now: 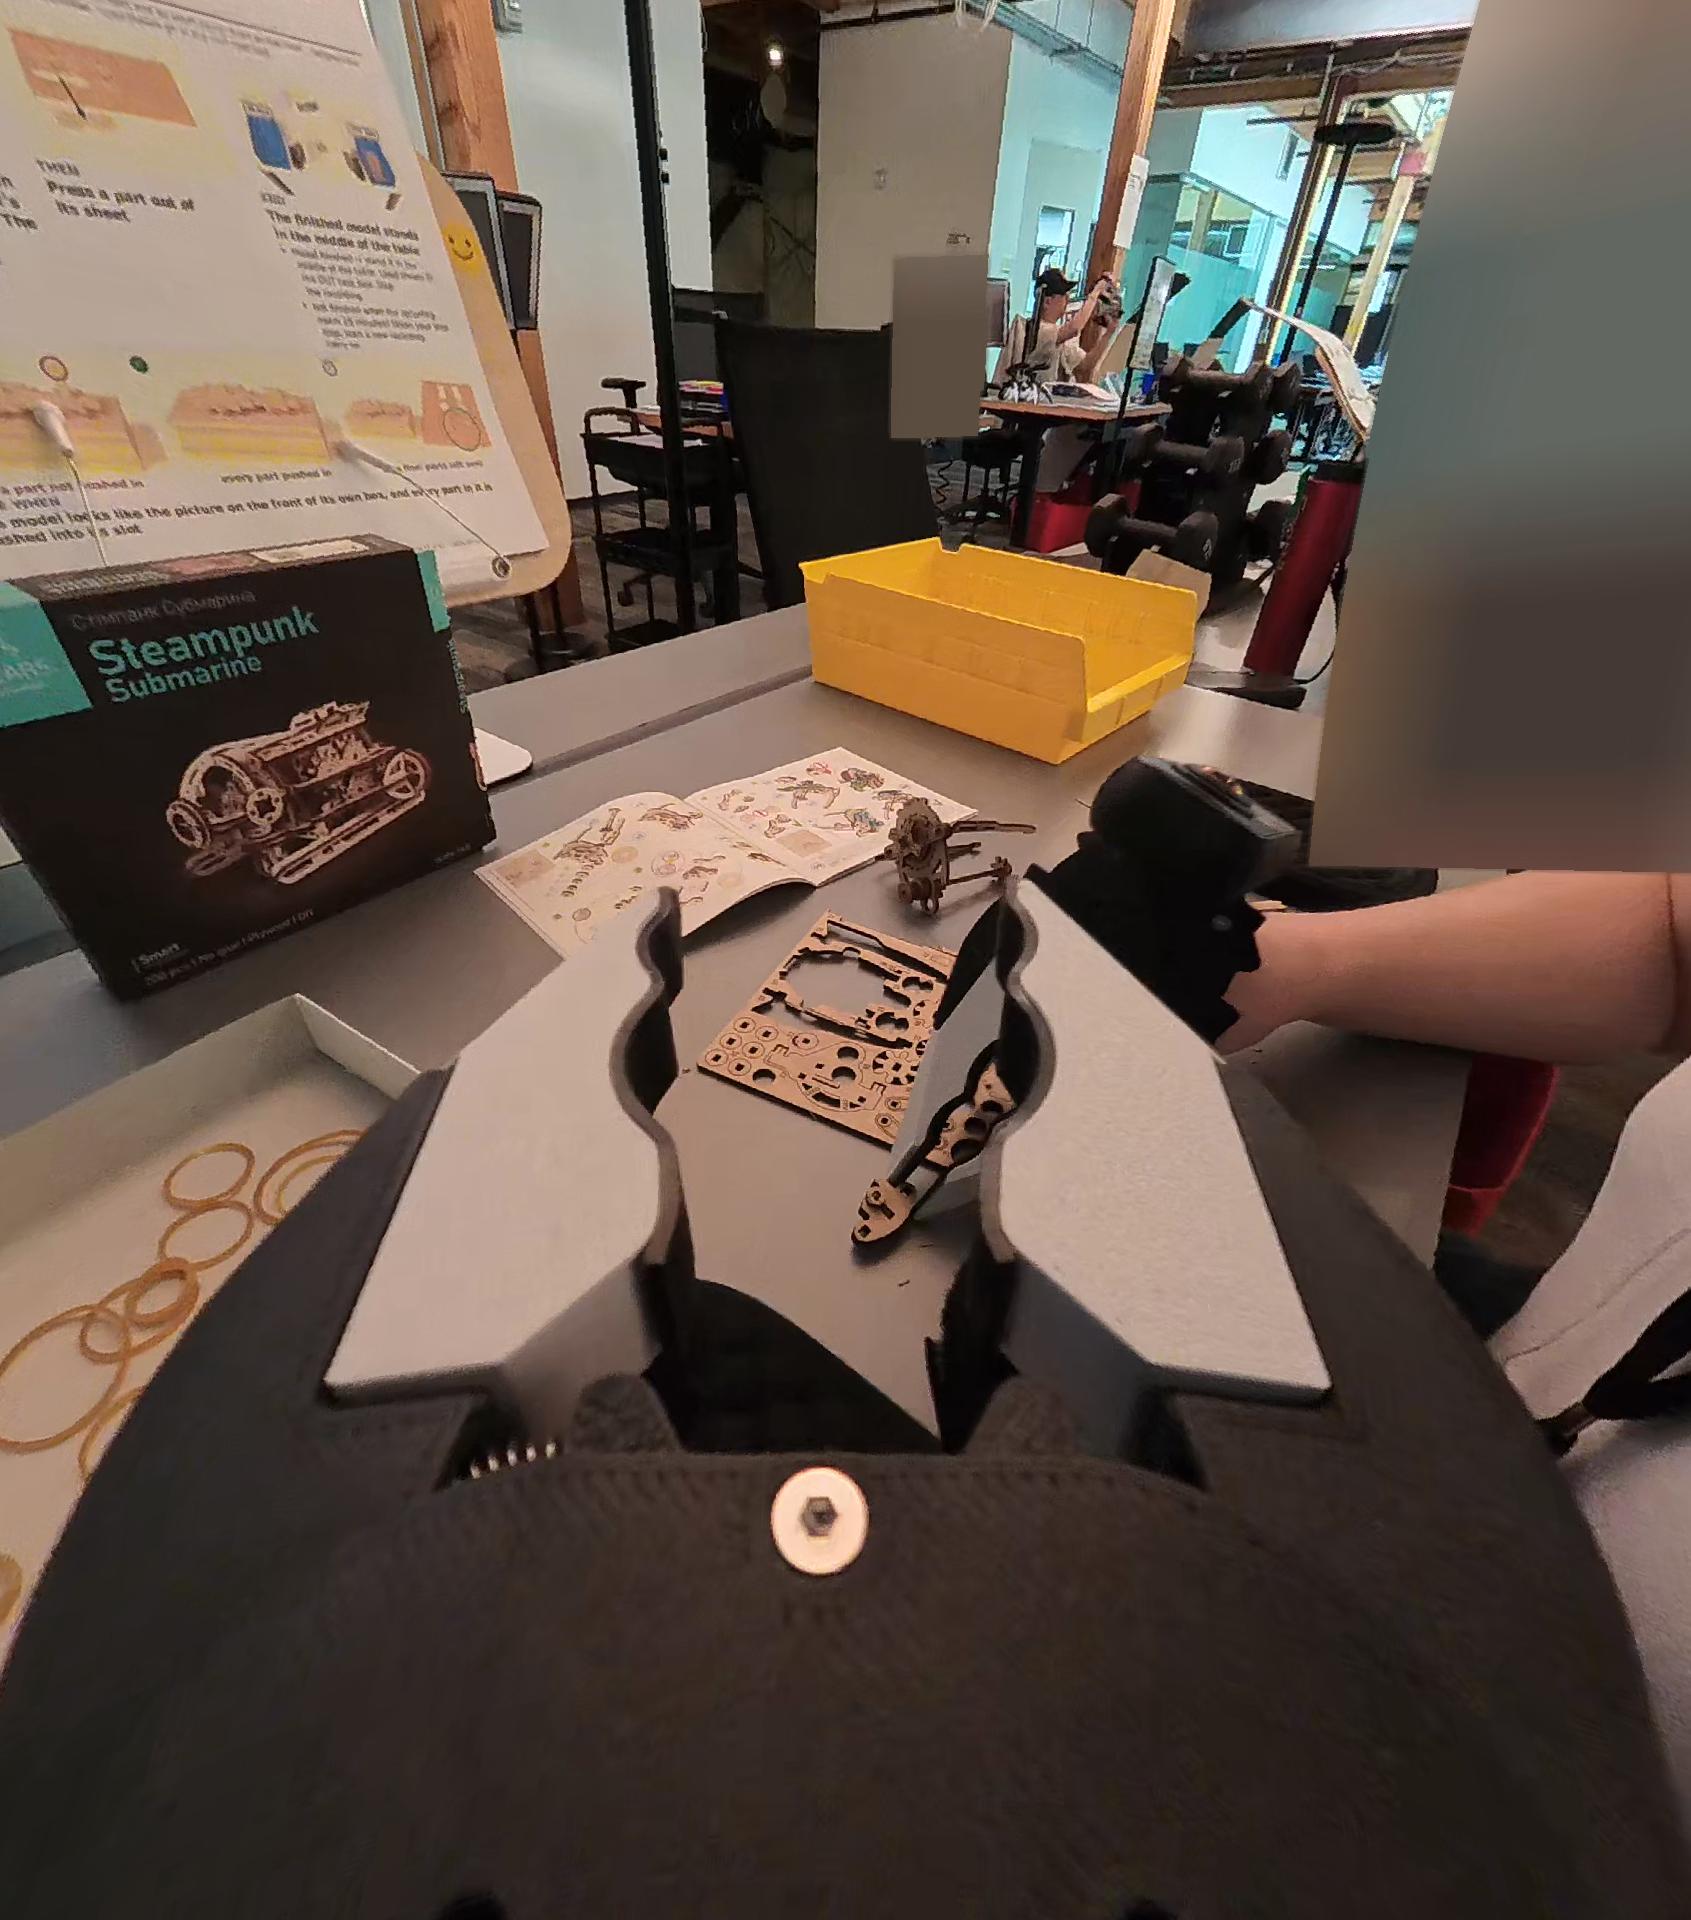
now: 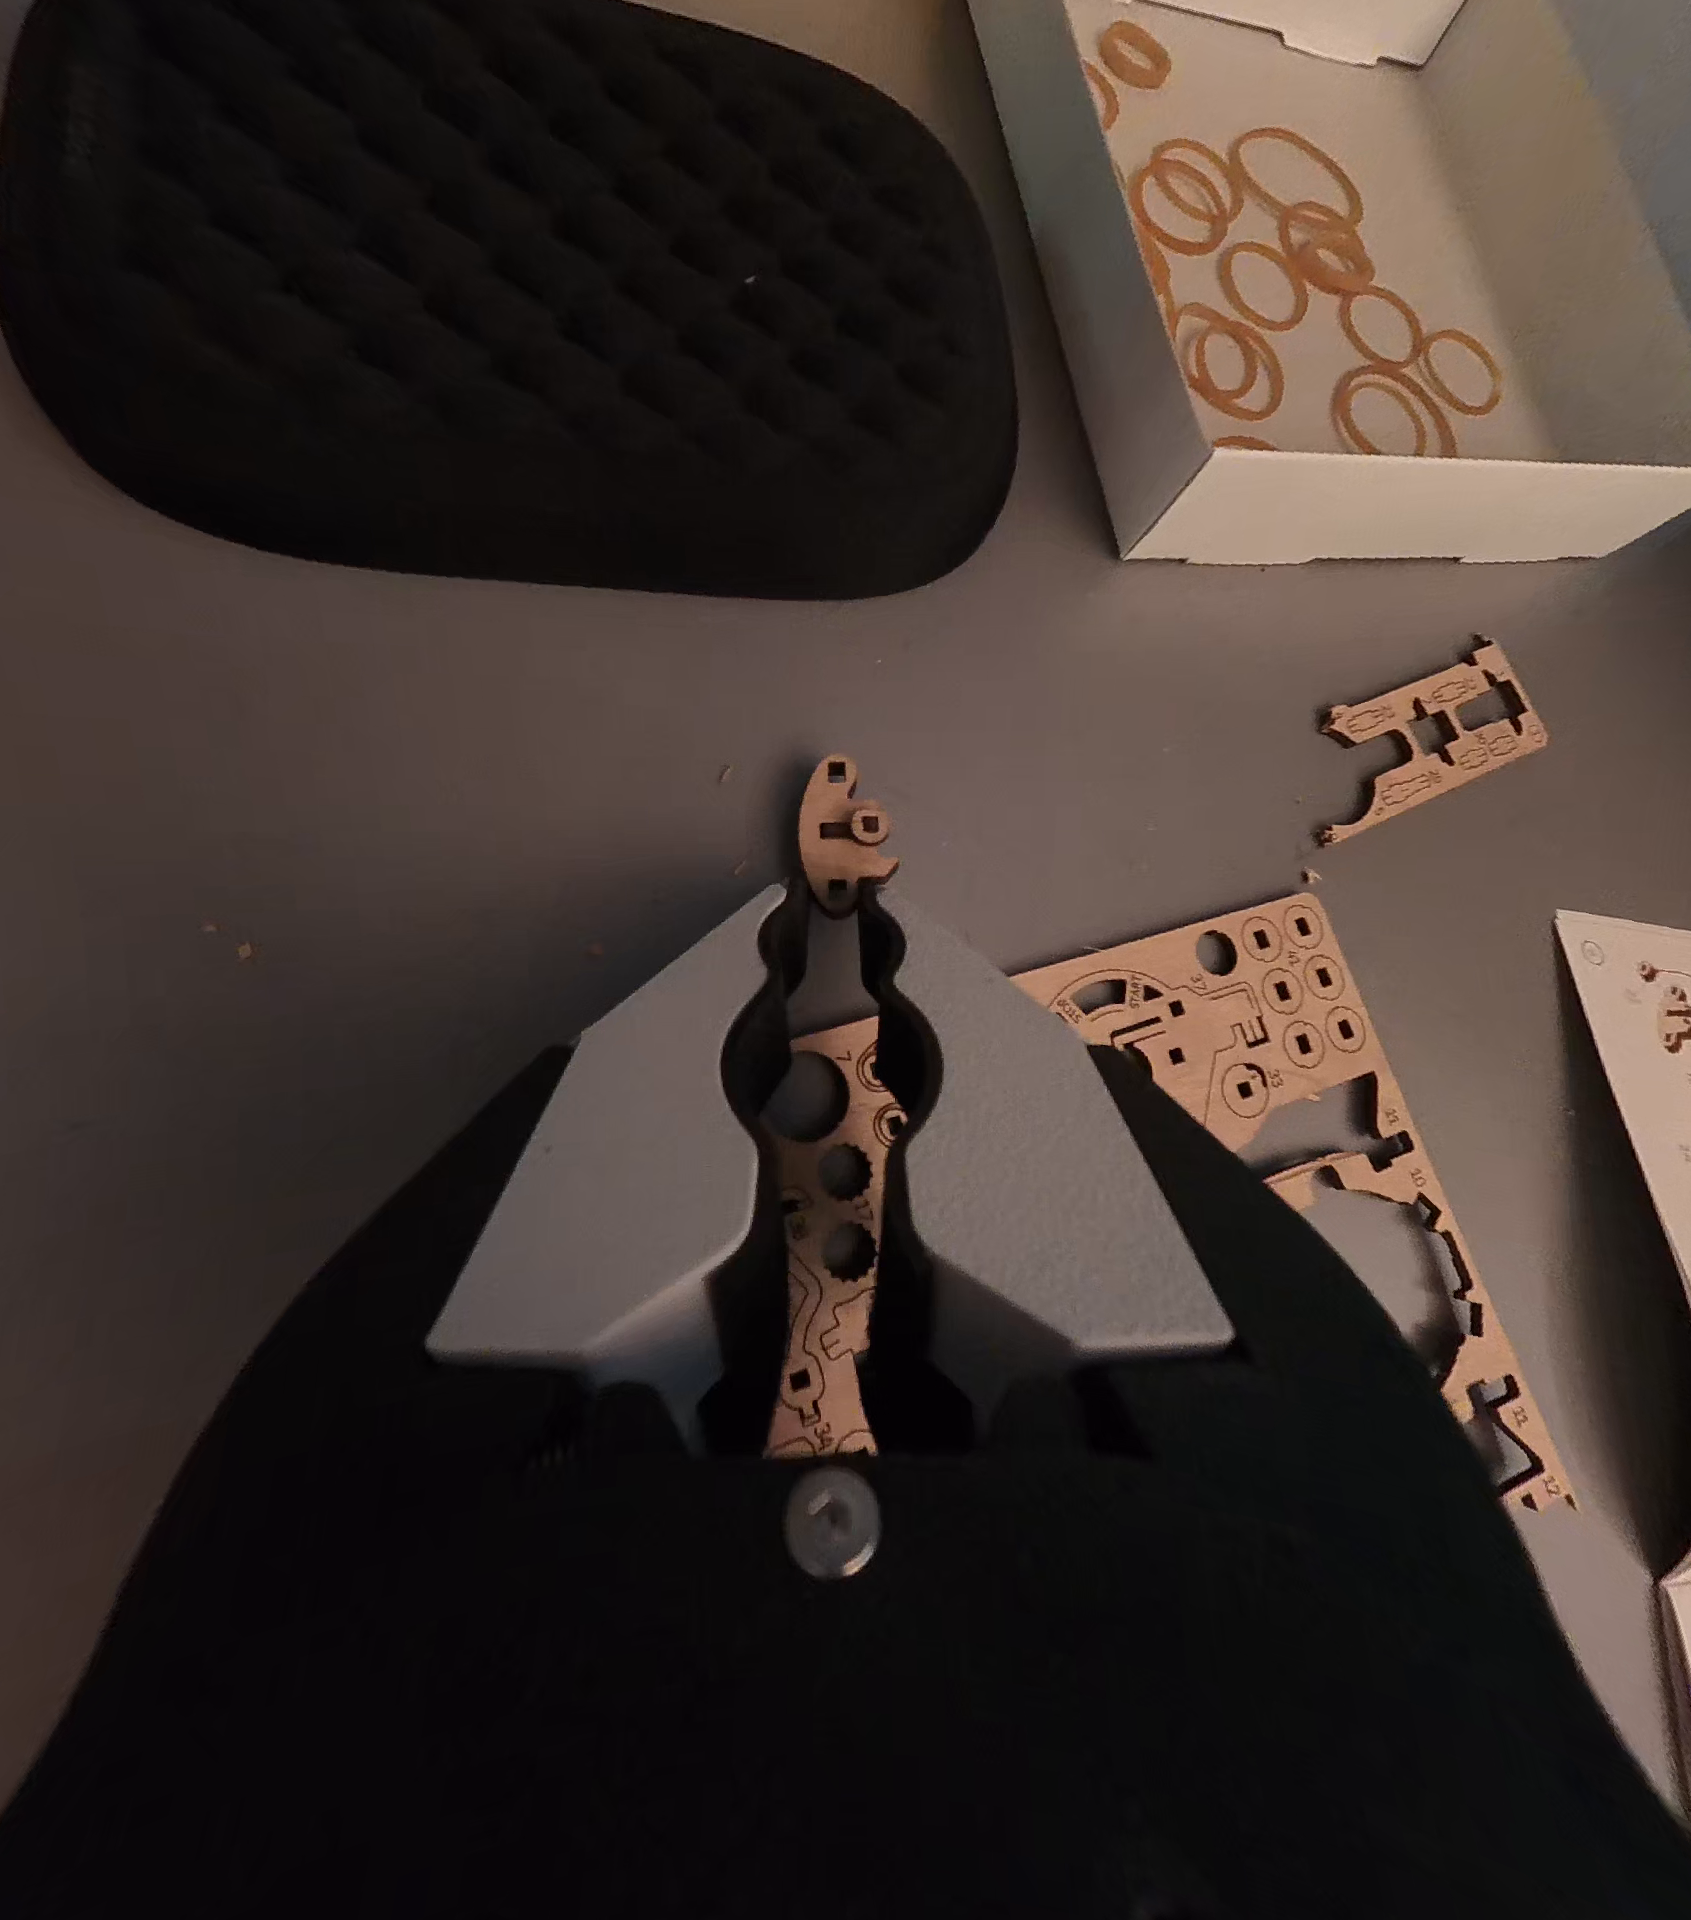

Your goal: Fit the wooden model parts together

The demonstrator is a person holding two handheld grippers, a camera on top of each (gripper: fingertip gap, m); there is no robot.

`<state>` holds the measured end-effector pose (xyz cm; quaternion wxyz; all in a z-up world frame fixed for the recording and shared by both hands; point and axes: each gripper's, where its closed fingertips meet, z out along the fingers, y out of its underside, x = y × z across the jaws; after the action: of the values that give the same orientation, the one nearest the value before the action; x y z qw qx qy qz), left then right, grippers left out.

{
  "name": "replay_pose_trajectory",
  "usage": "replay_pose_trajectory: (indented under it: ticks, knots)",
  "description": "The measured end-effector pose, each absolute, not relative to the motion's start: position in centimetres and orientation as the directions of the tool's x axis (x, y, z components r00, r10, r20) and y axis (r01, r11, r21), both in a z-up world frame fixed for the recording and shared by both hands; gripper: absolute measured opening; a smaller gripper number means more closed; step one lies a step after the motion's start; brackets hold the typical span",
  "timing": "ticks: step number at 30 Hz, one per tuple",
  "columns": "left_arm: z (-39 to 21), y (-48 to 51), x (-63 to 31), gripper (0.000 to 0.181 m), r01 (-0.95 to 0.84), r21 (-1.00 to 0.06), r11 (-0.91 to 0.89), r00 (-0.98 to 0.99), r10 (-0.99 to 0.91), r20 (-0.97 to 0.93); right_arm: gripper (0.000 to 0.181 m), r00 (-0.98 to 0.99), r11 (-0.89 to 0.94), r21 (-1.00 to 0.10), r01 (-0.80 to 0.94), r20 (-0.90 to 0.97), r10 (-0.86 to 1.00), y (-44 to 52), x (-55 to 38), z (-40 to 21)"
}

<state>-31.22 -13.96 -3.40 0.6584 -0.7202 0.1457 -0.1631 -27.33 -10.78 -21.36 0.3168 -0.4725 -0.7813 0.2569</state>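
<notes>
My right gripper [image 2: 836, 902] is shut on a slim wooden part [image 2: 841, 826] whose notched tip sticks out past the fingertips, low over the grey table. Under it lies a punched wooden sheet [image 2: 1246, 1081]. In the left wrist view the right gripper [image 1: 940, 1169] points down at the table with the part [image 1: 882, 1210] in it. My left gripper [image 1: 836, 925] is open and empty, just left of the right one, above the same sheet [image 1: 820, 1023]. A partly built model [image 1: 924, 847] stands behind the sheet.
A broken-off sheet piece [image 2: 1433, 738] lies beyond the sheet. A white tray [image 2: 1173, 520] holds rubber bands [image 2: 1277, 281]. A black pad [image 2: 456, 291] lies at far left. An open booklet [image 1: 716, 831], the kit box [image 1: 197, 758] and a yellow bin [image 1: 997, 644] stand behind. Tip to tip, the grippers are about 20 centimeters apart.
</notes>
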Motion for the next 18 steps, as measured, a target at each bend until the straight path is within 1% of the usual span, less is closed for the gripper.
replay_pose_trajectory:
  ticks: [8, 18]
  knots:
    - [-3.94, -13.98, -30.53, 0.06, 0.011, -0.992, -0.129, 0.899, -0.433, 0.066, 0.008, -0.346, 0.373, -0.727, 0.577, 0.196, 0.917, -10.76, -27.35, -21.36]
    - [-3.3, -14.2, -30.42, 0.059, 0.022, -0.992, -0.125, 0.9, -0.43, 0.074, 0.009, -0.345, 0.369, -0.732, 0.572, 0.193, 0.919, -10.69, -27.3, -21.33]
